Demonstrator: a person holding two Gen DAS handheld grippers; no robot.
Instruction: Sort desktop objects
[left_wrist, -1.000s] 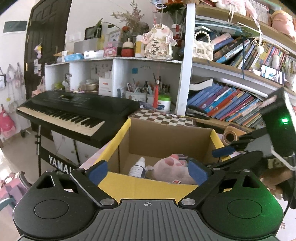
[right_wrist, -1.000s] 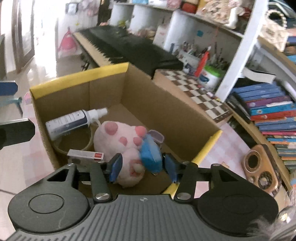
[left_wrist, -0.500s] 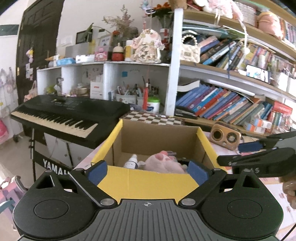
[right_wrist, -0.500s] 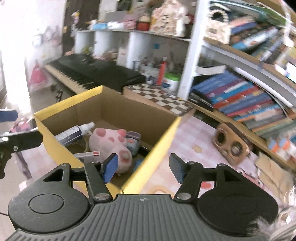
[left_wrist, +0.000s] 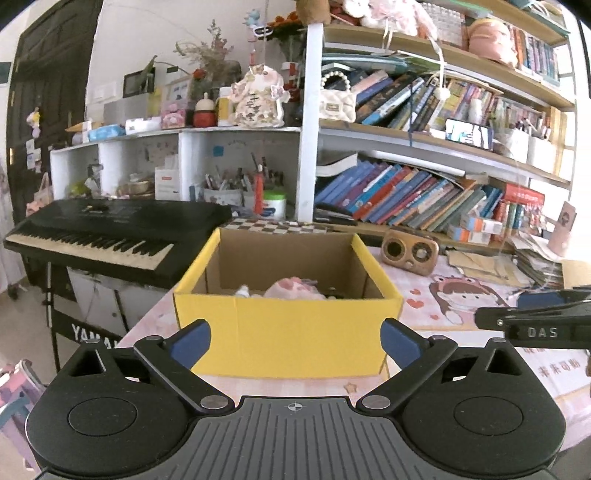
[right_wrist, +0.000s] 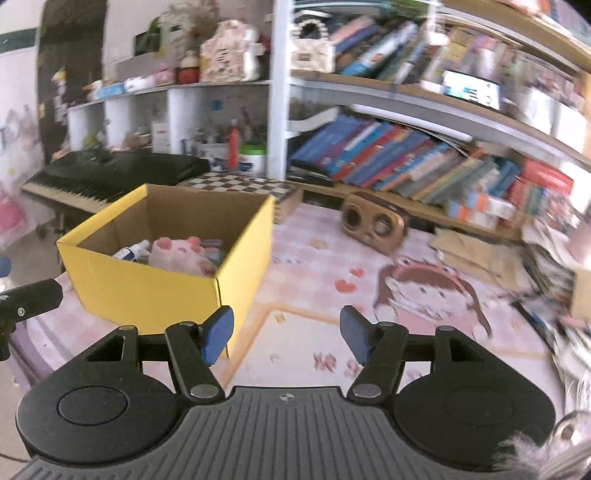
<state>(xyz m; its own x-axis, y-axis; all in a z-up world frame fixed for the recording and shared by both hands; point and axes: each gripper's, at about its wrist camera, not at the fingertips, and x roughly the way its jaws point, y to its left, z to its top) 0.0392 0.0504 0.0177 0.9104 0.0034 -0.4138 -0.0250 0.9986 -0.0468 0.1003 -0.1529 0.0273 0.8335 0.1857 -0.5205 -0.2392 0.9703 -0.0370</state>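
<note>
- Left gripper (left_wrist: 295, 341): jaws spread wide, nothing between the blue pads; it sits low centre of the left wrist view, facing the near wall of the yellow box (left_wrist: 284, 332).
- Right gripper (right_wrist: 287, 334): also parted and empty, low centre of the right wrist view, over the bare pink mat (right_wrist: 325, 295) just right of the box's corner.
- Sorted items lie inside the box, left of centre in the right view: pink plush (right_wrist: 181, 254) touching a small spray bottle (right_wrist: 131, 251); a bluish item behind the plush is too blurred to name.
- Judgement: box serves as the collection bin; with both grippers empty and outside it, a drop looks finished and the counter (right_wrist: 424, 236) shows little loose left to sort.
- Wooden speaker (right_wrist: 373, 221) stands upper centre near the bookshelf, well apart from the box; whether it counts as a sort item, cannot tell.
- Hidden: from the left view the box wall masks most of the contents; only the plush top shows.
- Right view is motion-blurred at its right edge; papers there are indistinct.
</note>
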